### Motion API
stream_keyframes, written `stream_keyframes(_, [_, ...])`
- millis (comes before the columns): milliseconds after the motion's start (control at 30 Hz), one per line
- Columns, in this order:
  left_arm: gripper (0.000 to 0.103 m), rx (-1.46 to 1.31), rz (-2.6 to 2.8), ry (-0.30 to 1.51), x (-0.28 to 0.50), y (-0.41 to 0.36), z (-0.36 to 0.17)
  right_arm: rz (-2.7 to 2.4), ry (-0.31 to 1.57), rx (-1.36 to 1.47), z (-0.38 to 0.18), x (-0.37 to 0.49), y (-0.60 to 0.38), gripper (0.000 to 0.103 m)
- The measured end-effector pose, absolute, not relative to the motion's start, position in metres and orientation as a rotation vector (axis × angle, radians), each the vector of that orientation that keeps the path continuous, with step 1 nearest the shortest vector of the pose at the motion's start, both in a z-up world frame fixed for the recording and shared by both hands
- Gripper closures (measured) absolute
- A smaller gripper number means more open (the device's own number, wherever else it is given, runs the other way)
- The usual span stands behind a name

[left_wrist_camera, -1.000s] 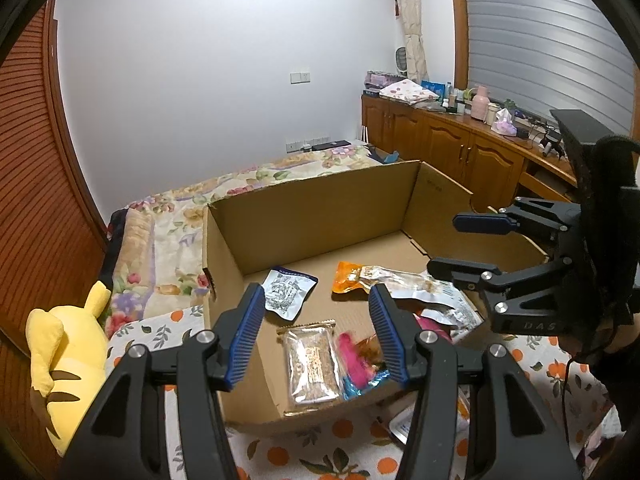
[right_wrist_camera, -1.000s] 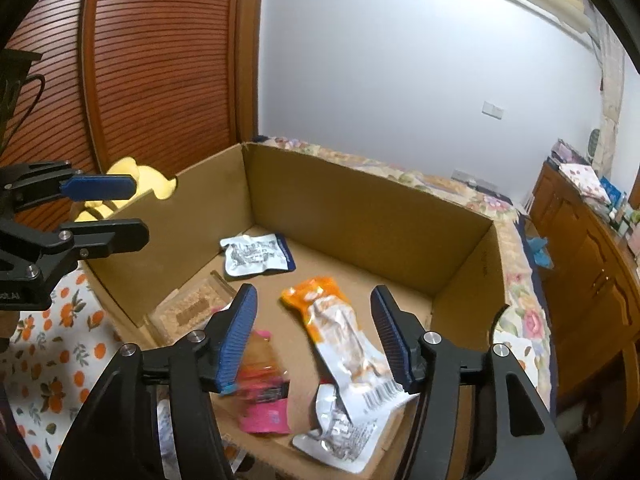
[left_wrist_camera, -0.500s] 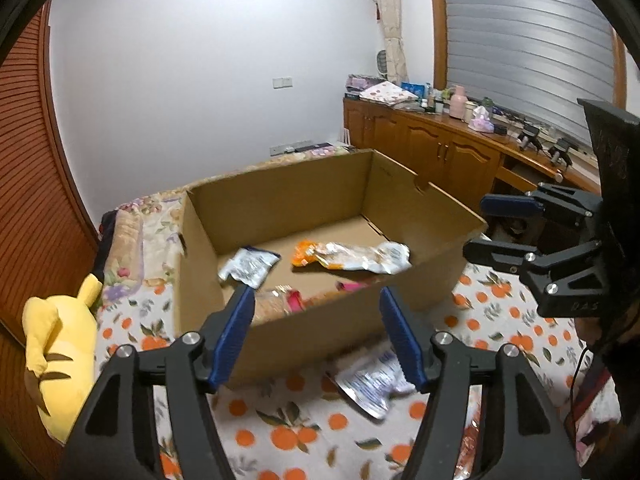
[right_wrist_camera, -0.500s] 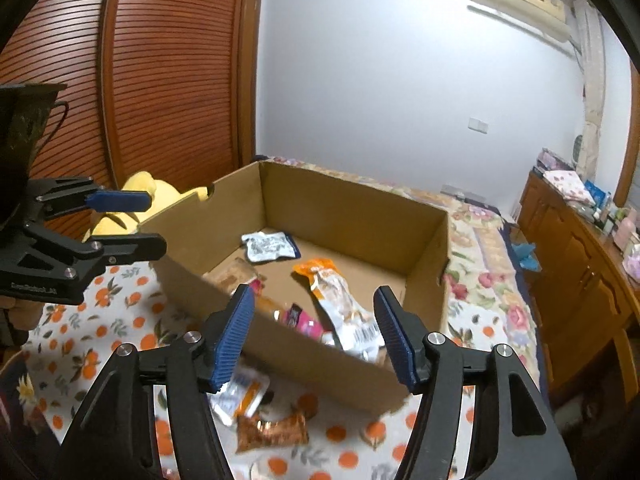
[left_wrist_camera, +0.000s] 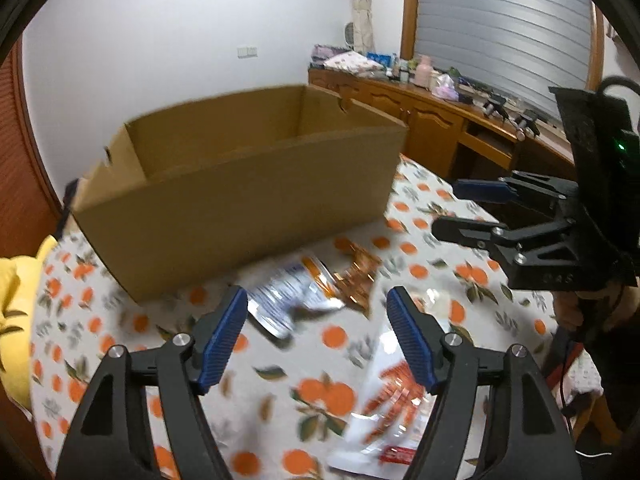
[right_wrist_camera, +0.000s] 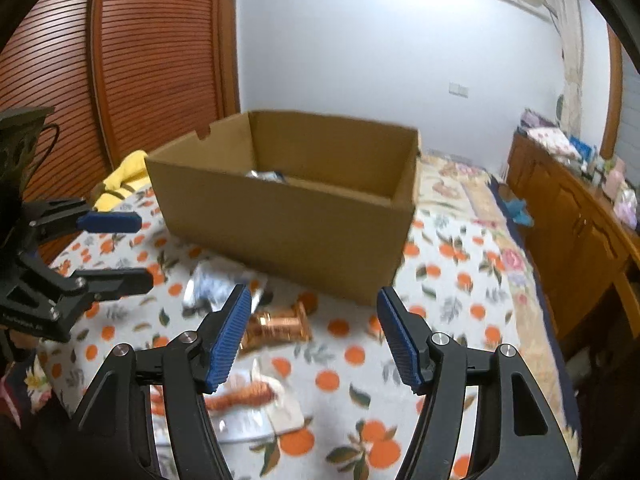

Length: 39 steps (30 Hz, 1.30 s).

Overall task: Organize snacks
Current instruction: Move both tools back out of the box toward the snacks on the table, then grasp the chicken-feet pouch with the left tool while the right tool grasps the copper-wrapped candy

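Left hand-held gripper (left_wrist_camera: 316,334): jaws spread wide, holding nothing, hovering low over the orange-print tabletop (left_wrist_camera: 104,320).
Right hand-held gripper (right_wrist_camera: 314,332): also spread and empty.
Nearest snack: a white pouch with red print (left_wrist_camera: 394,396) lies just below and right of the left gripper's fingers.
Further snacks: a silver-blue packet (left_wrist_camera: 290,300) sits just ahead between the left fingers; a copper-coloured packet (right_wrist_camera: 276,326) lies beside the right gripper's left finger.
Cardboard box (right_wrist_camera: 296,216): beyond the loose packets, open-topped.
Doing it well: I judge one flat packet should be centred between the fingers, pinched at an edge, then lifted over the box wall.
Hard to tell: motion blur smears labels; the box contents are mostly hidden behind its near wall.
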<state>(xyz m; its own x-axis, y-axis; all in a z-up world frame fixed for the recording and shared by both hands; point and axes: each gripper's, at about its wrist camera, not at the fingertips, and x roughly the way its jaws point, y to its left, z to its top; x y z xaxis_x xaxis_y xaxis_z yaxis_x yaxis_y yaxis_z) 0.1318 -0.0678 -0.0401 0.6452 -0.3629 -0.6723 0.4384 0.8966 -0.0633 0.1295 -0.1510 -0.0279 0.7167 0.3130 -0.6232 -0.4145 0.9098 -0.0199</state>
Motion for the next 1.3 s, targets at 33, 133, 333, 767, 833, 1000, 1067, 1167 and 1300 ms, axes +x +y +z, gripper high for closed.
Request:
stream_keyframes(33, [0.030, 0.108, -0.466, 0.745, 0.130, -0.070, -0.043, 0.399, 0.666, -0.160, -0.032, 0.128, -0.155, 0.036])
stream_keyframes(133, [0.030, 0.105, -0.496, 0.776, 0.124, -0.082, -0.055, 0.385, 0.686, -0.150, -0.046, 0.124, -0.164, 0.036])
stream_keyframes(333, [0.030, 0.125, -0.556, 0.842, 0.114, -0.103, -0.074, 0.357, 0.729, -0.140, -0.070, 0.125, -0.179, 0.036])
stream_keyframes(767, [0.030, 0.173, -0.584, 0.938, 0.112, -0.120, -0.093, 0.360, 0.762, -0.095, -0.086, 0.128, -0.190, 0.036])
stream_keyframes(833, [0.030, 0.176, -0.584, 0.938, 0.111, -0.119, -0.093, 0.361, 0.758, -0.088, -0.085, 0.128, -0.191, 0.036])
stream_keyframes(1000, [0.029, 0.194, -0.575, 0.934, 0.107, -0.122, -0.095, 0.362, 0.766, -0.072, -0.088, 0.130, -0.193, 0.036])
stream_keyframes(1067, [0.028, 0.232, -0.568, 0.927, 0.104, -0.126, -0.096, 0.362, 0.766, -0.069, -0.088, 0.130, -0.193, 0.036])
stream_keyframes(1167, [0.026, 0.257, -0.558, 0.914, 0.101, -0.129, -0.098, 0.360, 0.765, -0.070, -0.089, 0.129, -0.193, 0.036])
stream_keyframes(1300, [0.030, 0.253, -0.554, 0.910, 0.105, -0.128, -0.098, 0.359, 0.761, -0.077, -0.089, 0.129, -0.192, 0.036])
